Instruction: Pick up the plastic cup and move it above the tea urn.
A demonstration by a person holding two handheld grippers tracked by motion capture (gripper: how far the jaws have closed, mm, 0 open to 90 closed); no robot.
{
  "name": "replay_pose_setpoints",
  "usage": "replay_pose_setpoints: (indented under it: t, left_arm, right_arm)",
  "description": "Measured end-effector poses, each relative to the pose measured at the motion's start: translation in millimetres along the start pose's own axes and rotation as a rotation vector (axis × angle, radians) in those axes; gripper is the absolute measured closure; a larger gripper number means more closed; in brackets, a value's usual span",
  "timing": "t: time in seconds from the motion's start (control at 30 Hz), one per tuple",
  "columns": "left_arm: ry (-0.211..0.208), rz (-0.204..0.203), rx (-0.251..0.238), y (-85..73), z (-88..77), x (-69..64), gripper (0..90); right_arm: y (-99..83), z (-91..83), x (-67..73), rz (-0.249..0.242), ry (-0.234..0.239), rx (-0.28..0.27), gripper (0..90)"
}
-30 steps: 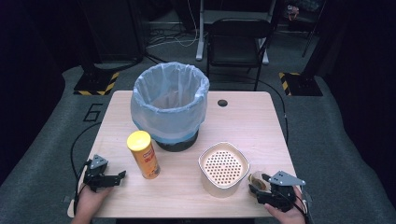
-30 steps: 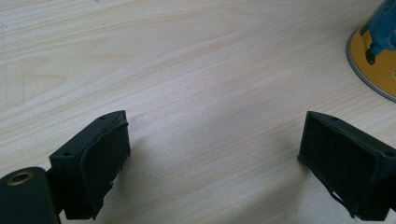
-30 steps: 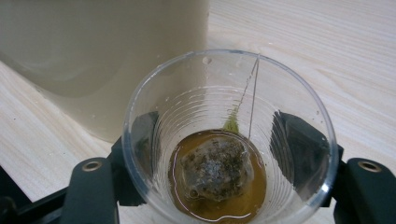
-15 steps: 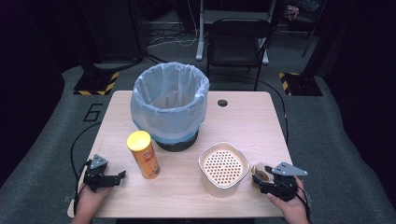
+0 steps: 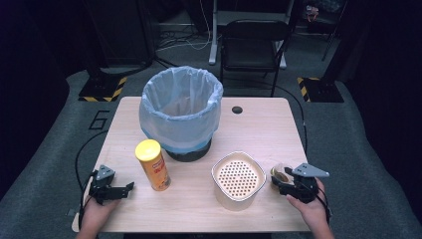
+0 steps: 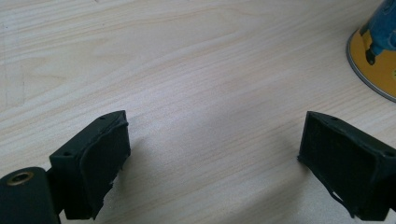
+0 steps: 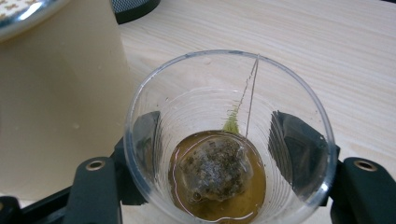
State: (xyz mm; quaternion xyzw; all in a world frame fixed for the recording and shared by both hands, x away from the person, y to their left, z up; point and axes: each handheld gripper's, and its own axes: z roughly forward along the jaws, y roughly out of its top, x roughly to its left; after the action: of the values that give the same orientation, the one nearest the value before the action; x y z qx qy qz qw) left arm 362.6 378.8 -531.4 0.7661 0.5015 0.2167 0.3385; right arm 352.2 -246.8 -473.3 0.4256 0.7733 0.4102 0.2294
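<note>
- Currently, a clear plastic cup (image 7: pixel 229 140) holding a teabag (image 7: pixel 212 170) is clamped by the right gripper (image 7: pixel 224 154), whose jaws have just been closing, just beside the cream container (image 5: pixel 238 180).
- Well to that container's other side, the left gripper (image 6: pixel 212 158) is held wide open on the table (image 6: pixel 187 70), gripping nothing.

Right tool (image 5: pixel 282 183) closed on cup (image 5: pixel 279 174), shifted right.
</note>
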Motion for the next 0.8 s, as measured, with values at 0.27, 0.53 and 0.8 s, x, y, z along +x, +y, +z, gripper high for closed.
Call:
replay_pose_setpoints:
  t: [0.27,0.53,0.8]
  left_arm:
    - [-0.002,0.0,0.004,0.2,-0.3,0.1,8.4]
    - [-0.004,0.002,0.009,0.4,-0.6,0.3,8.4]
    - [-0.005,0.001,0.008,0.4,-0.5,0.2,8.4]
  right_arm:
    - [15.6,-2.6,-0.8,-0.017,0.014,-0.023,34.9]
    - [42.6,-9.3,-5.5,-0.07,0.019,-0.039,34.7]
    - [66.7,-6.7,-8.6,-0.095,0.058,-0.061,33.9]
